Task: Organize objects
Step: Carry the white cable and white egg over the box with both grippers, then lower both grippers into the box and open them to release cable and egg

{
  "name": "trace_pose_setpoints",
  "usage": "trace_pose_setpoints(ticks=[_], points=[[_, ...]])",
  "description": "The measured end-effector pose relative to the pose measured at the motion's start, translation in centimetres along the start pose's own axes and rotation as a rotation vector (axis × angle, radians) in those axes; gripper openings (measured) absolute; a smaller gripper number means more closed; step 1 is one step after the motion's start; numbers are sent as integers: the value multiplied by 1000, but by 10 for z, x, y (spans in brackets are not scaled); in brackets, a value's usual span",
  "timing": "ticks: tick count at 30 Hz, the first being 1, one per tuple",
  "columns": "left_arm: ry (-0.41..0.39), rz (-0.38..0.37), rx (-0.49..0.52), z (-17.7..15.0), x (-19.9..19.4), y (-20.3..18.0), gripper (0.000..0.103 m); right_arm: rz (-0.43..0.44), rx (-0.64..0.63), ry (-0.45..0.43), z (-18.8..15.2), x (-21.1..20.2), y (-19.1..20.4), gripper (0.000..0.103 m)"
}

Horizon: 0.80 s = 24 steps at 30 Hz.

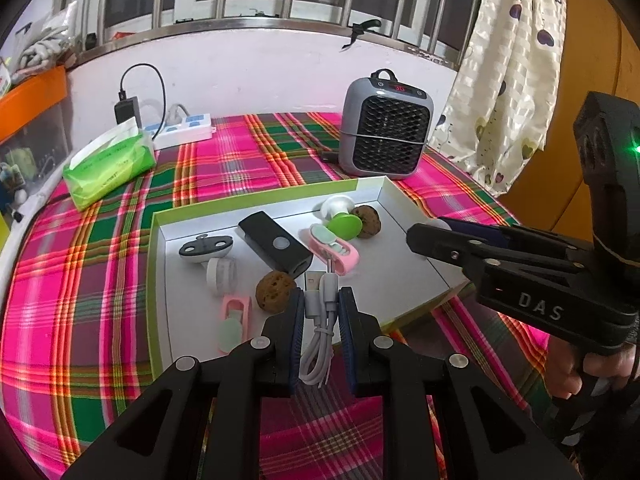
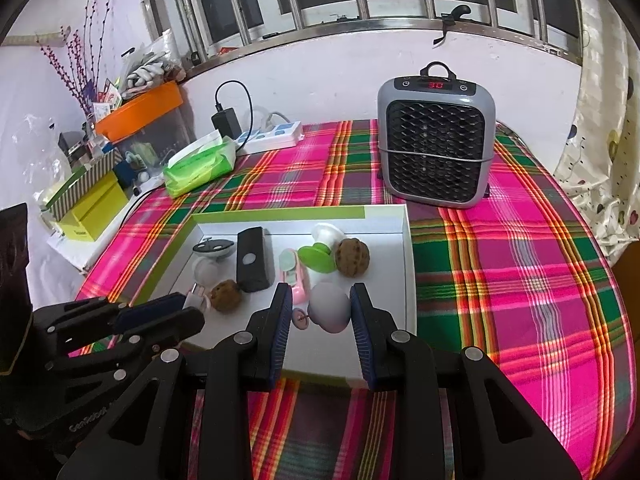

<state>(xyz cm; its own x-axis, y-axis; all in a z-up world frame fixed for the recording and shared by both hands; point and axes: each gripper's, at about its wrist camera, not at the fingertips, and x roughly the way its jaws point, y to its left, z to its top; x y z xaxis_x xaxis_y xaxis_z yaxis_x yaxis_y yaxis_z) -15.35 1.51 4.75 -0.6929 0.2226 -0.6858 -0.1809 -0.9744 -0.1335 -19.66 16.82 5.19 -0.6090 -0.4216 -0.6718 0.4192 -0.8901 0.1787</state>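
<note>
Over the white tray [image 1: 168,320] on the plaid tabletop [image 2: 520,260], my left jaws [image 1: 320,300] clamp a bundled white cable [image 1: 318,320]; at three o'clock, my right jaws [image 2: 320,308] grip a pale lilac knob [image 2: 330,312].

We hold both grippers tilted downward side by side, the left gripper [image 1: 320,312] clamped shut, the right gripper [image 2: 322,312] partly closed.
</note>
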Motion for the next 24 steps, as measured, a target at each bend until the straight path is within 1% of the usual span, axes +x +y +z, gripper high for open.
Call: trace_pose_setpoints(ticks=[5, 12, 24], points=[[7, 3, -4, 0, 5, -1, 15, -4, -2, 9, 5, 10, -4, 31], [19, 2, -14, 1, 14, 1, 15, -14, -18, 46, 6, 28, -7, 31], [49, -2, -12, 3, 29, 2, 15, -13, -26, 77, 8, 44, -8, 31]])
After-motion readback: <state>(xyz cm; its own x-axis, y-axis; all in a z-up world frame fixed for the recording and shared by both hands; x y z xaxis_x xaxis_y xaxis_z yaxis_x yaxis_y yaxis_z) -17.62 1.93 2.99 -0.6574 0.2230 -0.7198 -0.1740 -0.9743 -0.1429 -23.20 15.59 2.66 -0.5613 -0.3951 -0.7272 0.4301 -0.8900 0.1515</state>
